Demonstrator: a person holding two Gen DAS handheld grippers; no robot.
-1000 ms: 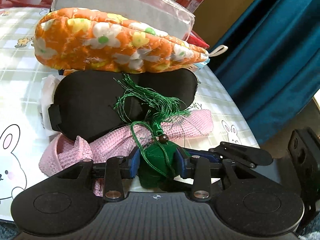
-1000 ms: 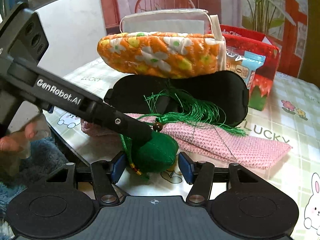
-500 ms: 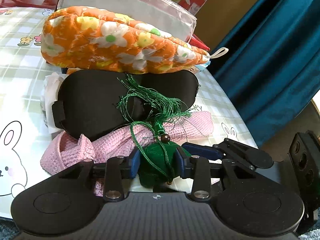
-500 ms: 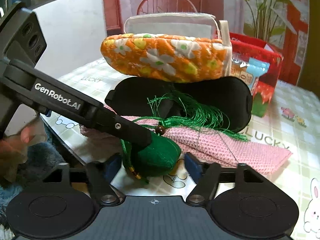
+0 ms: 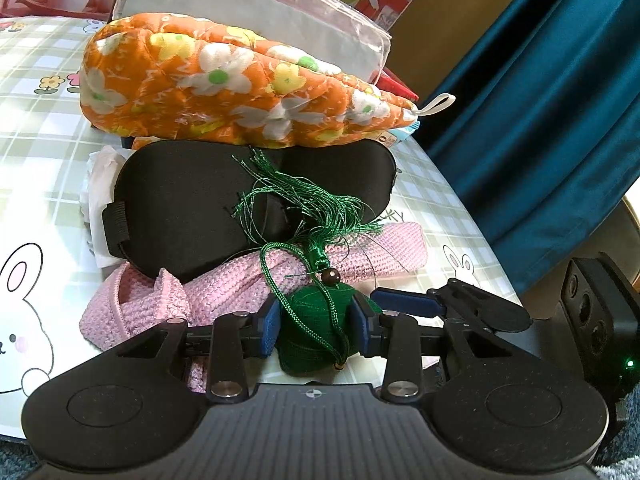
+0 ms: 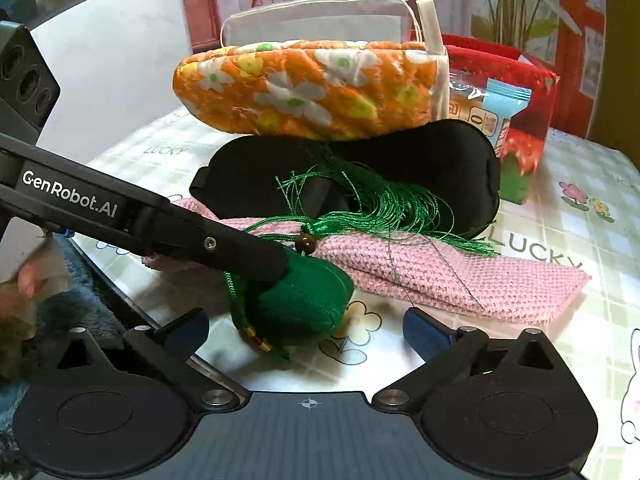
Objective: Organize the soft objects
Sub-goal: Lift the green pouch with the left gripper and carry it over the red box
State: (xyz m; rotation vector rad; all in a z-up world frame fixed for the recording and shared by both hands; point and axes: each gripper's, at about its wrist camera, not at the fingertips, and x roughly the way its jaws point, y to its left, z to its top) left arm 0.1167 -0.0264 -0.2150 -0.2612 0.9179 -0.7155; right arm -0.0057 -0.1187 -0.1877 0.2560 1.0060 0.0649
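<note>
A small green sachet [image 5: 314, 326] with a cord, a brown bead and a green tassel [image 5: 308, 200] sits at the near table edge. My left gripper [image 5: 314, 326] is shut on it, blue pads pressing both sides. My right gripper [image 6: 306, 328] faces the sachet [image 6: 304, 308] from the other side; its jaws are opening and stand wide, pads clear of it. Behind lie a pink knitted cloth [image 6: 460, 280], a black sleep mask [image 6: 420, 160] and an orange flowered pouch [image 6: 312, 92], stacked one above the other.
A clear zip bag [image 5: 256, 12] and a red box [image 6: 520, 80] with a snack packet [image 6: 488, 108] stand behind the pile. The checked tablecloth [image 6: 580, 240] runs right. A blue curtain [image 5: 540, 100] hangs past the table edge. A person's hand [image 6: 28, 280] holds the left gripper's handle.
My right gripper's jaws spread wide apart, away from the green sachet. The left gripper kept its grip and stayed put.
</note>
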